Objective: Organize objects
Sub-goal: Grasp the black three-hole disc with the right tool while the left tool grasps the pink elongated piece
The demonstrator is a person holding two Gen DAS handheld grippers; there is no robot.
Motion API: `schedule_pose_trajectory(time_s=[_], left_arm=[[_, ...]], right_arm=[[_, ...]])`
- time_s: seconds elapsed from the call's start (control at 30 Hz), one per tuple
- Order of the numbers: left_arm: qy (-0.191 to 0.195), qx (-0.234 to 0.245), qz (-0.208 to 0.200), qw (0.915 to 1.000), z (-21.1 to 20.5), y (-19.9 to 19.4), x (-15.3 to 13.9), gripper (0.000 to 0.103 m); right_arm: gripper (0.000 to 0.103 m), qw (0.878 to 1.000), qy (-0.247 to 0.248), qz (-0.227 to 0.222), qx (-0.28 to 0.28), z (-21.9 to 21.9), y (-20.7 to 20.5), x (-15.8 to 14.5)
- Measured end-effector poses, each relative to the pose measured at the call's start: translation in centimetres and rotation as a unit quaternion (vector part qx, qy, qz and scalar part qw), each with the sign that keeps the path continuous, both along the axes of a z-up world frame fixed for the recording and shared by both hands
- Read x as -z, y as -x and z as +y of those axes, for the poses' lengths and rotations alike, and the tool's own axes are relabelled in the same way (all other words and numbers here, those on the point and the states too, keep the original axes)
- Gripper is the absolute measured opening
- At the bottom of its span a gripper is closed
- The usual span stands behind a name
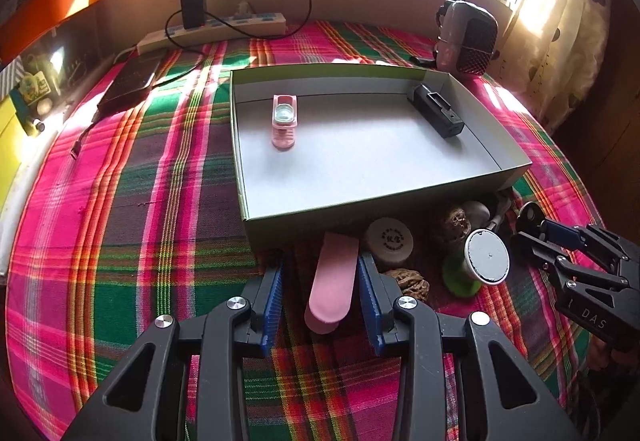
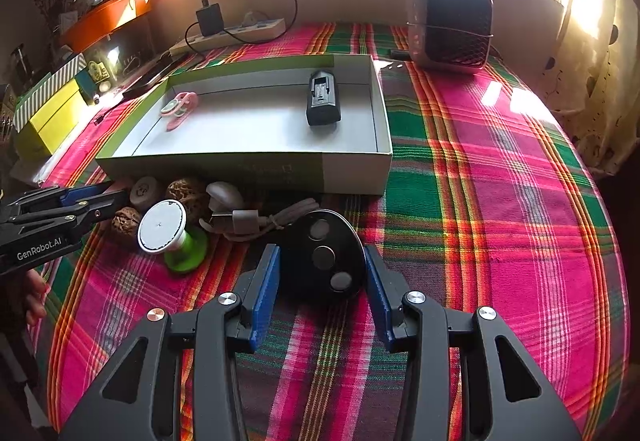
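An open cardboard box (image 1: pixel 360 209) (image 2: pixel 248 169) sits on the plaid cloth. It holds a pink case (image 1: pixel 284 121) (image 2: pixel 180 109) and a black block (image 1: pixel 436 109) (image 2: pixel 322 103). My left gripper (image 1: pixel 324 273) straddles a pink flat case (image 1: pixel 332 281) lying in front of the box; its pads stand a little off the case's sides. My right gripper (image 2: pixel 322 261) (image 1: pixel 536 229) straddles a black disc with three grey dots (image 2: pixel 324 255), its pads close at both sides of it.
In front of the box lie a white round tin (image 1: pixel 390 241), walnuts (image 1: pixel 408 281) (image 2: pixel 188 193), a green spool with a white top (image 1: pixel 476 261) (image 2: pixel 168 233) and a grey cable bundle (image 2: pixel 260 221). A heater (image 2: pixel 452 25), power strip (image 1: pixel 216 29) and dark tablet (image 1: pixel 132 81) stand behind.
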State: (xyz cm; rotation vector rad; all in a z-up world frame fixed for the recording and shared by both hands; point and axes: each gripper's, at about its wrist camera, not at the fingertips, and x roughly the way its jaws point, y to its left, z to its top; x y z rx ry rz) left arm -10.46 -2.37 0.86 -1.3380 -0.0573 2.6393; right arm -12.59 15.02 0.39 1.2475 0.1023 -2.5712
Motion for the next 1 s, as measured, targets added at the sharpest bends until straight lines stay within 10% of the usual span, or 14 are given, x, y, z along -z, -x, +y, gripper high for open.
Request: schedule_pose_trajectory(time_s=[1.0], left_arm=[[0.008,-0.024,0.005,0.9997,-0.66,-0.16,0.16,0.016]], right_arm=[[0.043,1.0,-0.007,0.001,0.0,-0.16,0.0,0.09]])
